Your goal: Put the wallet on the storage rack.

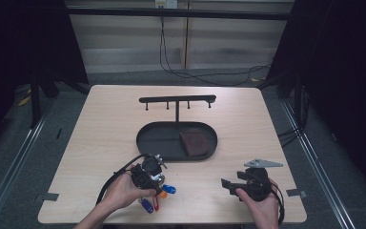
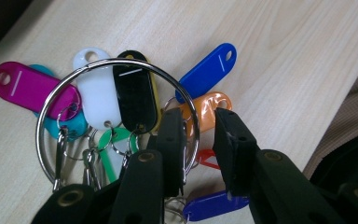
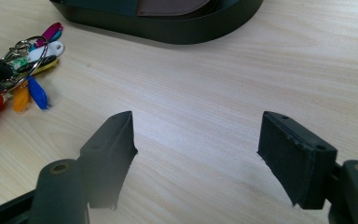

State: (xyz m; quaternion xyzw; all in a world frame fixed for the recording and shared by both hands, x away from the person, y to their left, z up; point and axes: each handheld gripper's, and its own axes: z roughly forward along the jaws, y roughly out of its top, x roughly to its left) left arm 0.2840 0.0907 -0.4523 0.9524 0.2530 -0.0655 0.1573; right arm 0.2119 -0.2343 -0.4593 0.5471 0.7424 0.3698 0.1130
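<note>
A big metal key ring [image 2: 74, 77] with several coloured plastic tags lies on the wooden table near its front edge; a blue tag [image 2: 207, 70], a white tag [image 2: 95, 93] and a black tag [image 2: 135, 100] fan out from it. My left gripper [image 2: 198, 116] points down at the bunch, its jaws apart, with the ring's right side running between them close to the left jaw. In the high view the left gripper [image 1: 158, 187] sits over the tags [image 1: 168, 189]. My right gripper [image 1: 226, 185] rests open at the front right, with bare table between its jaws [image 3: 200, 128]. The key ring [image 3: 28, 60] lies off to its left.
A black oval tray [image 1: 145, 143] stands mid-table with a brown pouch [image 1: 194, 142] in it. A black post with a hook bar [image 1: 177, 99] rises from the tray's back. The tray's wall [image 3: 177, 30] lies ahead of the right gripper.
</note>
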